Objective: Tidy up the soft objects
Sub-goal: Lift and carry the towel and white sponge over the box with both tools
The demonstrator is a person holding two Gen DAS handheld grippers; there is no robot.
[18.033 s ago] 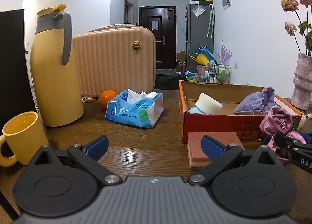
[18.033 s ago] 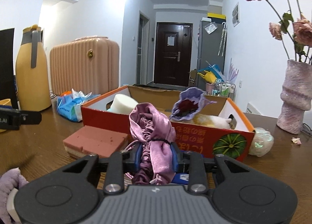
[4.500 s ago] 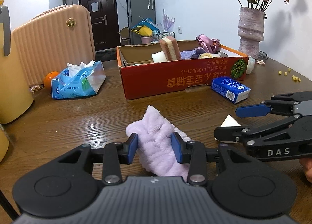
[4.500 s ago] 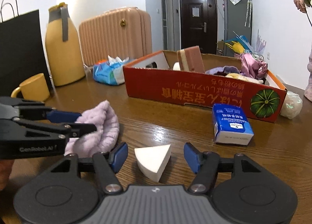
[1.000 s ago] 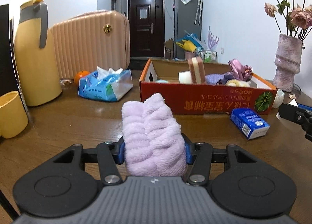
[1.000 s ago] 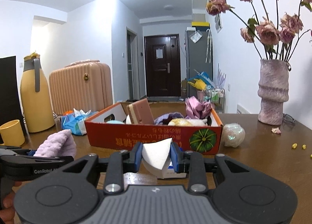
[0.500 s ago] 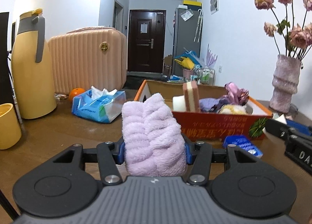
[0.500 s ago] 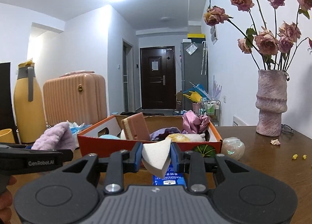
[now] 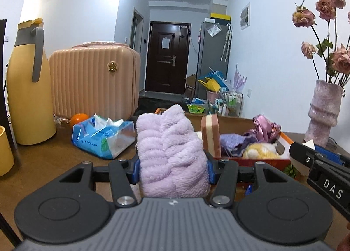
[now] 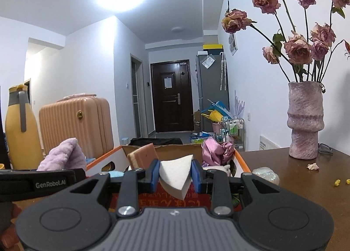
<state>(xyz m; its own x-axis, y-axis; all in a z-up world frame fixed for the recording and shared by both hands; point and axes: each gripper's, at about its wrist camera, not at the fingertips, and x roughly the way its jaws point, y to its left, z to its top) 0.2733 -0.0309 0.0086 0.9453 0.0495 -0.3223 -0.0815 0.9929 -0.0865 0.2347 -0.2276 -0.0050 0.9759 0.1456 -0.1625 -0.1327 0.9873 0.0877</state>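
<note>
Sponge (image 9: 209, 135) in box (image 9: 284, 139) — vase (image 9: 323, 111) right, seemingly behind.

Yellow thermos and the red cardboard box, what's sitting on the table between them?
In the left wrist view, an orange and a blue tissue pack lie between the yellow thermos and the red cardboard box.

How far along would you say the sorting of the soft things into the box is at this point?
Well along. The red box already holds the pink sponge, satin cloth, purple pouch and yellow plush. In hand: the left gripper clamps the lilac towel, the right gripper the white wedge sponge. Both remain to be dropped in.
</note>
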